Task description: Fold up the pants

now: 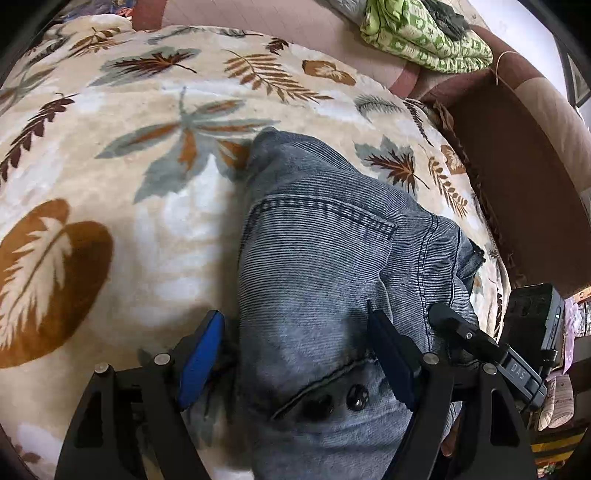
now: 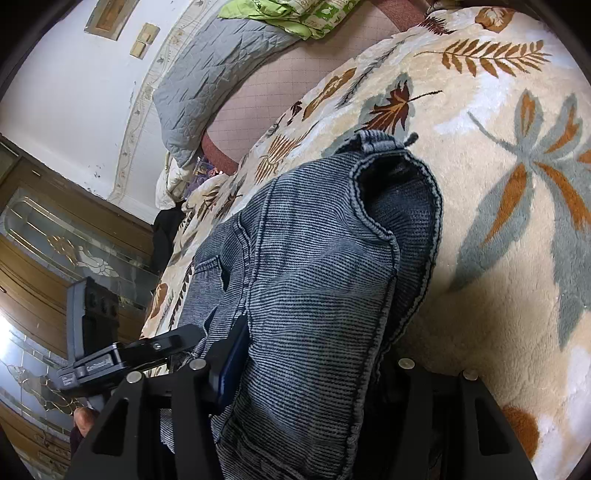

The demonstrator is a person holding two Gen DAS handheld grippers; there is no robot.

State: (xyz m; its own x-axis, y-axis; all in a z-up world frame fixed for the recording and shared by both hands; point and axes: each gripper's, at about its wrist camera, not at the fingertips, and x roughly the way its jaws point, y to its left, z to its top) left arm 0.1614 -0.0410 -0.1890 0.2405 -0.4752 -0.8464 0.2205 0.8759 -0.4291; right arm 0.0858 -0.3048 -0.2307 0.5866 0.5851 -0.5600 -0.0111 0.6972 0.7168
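Grey-blue denim pants (image 1: 325, 258) lie bunched on a cream leaf-print blanket (image 1: 110, 147). My left gripper (image 1: 299, 354) has its blue-padded fingers (image 1: 201, 358) spread wide, with the waistband and its buttons lying between them; the pads do not pinch the cloth. The other gripper's black finger (image 1: 465, 332) shows at the right of the left wrist view. In the right wrist view the pants (image 2: 314, 295) drape over my right gripper (image 2: 306, 369); one blue pad (image 2: 232, 365) shows at the left, the other finger is hidden under the denim. An open leg hem (image 2: 391, 177) faces up.
The blanket (image 2: 498, 184) covers a bed. A green patterned cloth (image 1: 424, 33) and a grey quilted pillow (image 2: 214, 70) lie at the head. A brown bed frame (image 1: 517, 184) runs along the right. A wooden cabinet with glass doors (image 2: 55, 240) stands beside the bed.
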